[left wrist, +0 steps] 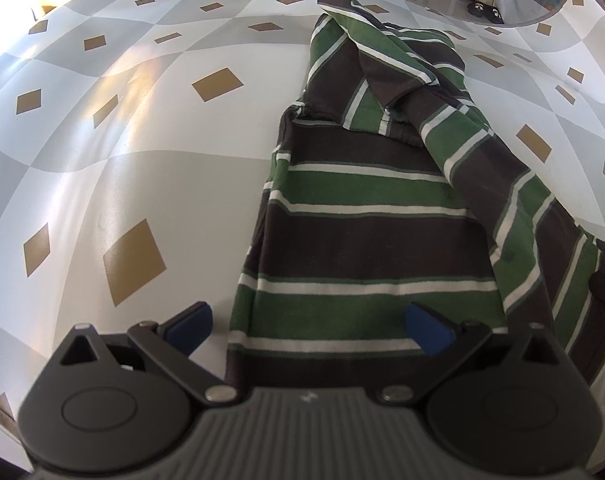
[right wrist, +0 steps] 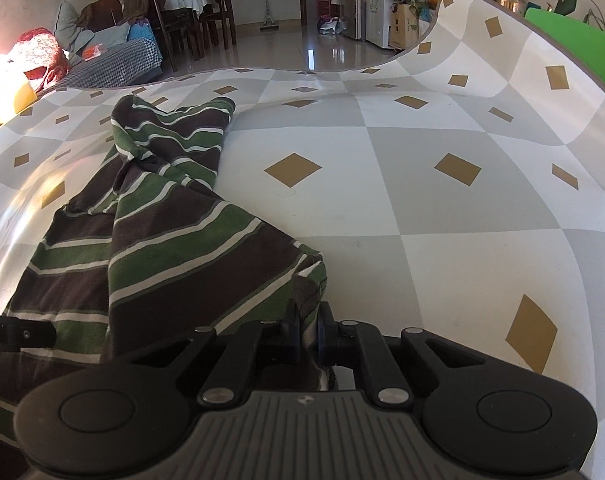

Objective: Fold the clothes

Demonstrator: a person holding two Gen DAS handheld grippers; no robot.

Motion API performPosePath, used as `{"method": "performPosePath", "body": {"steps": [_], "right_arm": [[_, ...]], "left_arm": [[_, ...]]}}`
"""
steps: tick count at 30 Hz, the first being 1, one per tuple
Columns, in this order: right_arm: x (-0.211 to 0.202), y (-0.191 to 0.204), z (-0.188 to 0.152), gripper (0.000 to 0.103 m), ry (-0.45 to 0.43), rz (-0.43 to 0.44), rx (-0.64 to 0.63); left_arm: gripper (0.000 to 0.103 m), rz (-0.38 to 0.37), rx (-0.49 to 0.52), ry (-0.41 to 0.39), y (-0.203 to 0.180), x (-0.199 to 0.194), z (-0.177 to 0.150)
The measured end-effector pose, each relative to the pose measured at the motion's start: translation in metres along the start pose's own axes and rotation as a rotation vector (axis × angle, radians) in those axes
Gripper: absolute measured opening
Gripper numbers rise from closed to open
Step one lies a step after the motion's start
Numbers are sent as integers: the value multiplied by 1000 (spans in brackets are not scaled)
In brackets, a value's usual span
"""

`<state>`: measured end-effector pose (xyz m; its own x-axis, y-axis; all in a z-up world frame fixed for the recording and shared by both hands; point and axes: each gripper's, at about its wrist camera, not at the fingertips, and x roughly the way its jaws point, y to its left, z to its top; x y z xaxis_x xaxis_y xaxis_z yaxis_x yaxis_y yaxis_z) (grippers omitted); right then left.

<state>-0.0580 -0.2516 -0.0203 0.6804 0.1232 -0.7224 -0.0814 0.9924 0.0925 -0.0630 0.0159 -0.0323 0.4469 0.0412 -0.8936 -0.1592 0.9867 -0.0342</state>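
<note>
While the shirt (left wrist: 366, 216) is lying on the table (left wrist: 150, 152), the left gripper (left wrist: 306, 328) is hanging over its near hem with its jaws wide open. One blue pad is over bare table just past the shirt's edge, and the other is over the stripes. Nothing is being squeezed there.

The right gripper (right wrist: 309, 330) is pinching a corner of the shirt, with its jaws closed tight on the cloth. A flap is rising from those jaws and draping over the rest of the shirt.

It looks soft, light and floppy, so it will probably sag and bunch up. Corners and hems look like the best spots to grab.

Beside the right jaws, a black strap is showing letters that look like "t.AI". No shirt label can be seen.
</note>
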Motion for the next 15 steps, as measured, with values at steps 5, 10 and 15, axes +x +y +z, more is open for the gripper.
{"method": "performPosePath", "body": {"steps": [5, 10, 15], "right_arm": [[-23, -3, 12, 8, -59, 131, 97], [-49, 14, 17, 8, -101, 322, 92], [-70, 52, 10, 8, -110, 495, -12]], "left_arm": [[103, 26, -45, 1, 10, -3, 0], [103, 87, -117, -39, 29, -13, 3], [103, 107, -195, -100, 51, -34, 6]]}}
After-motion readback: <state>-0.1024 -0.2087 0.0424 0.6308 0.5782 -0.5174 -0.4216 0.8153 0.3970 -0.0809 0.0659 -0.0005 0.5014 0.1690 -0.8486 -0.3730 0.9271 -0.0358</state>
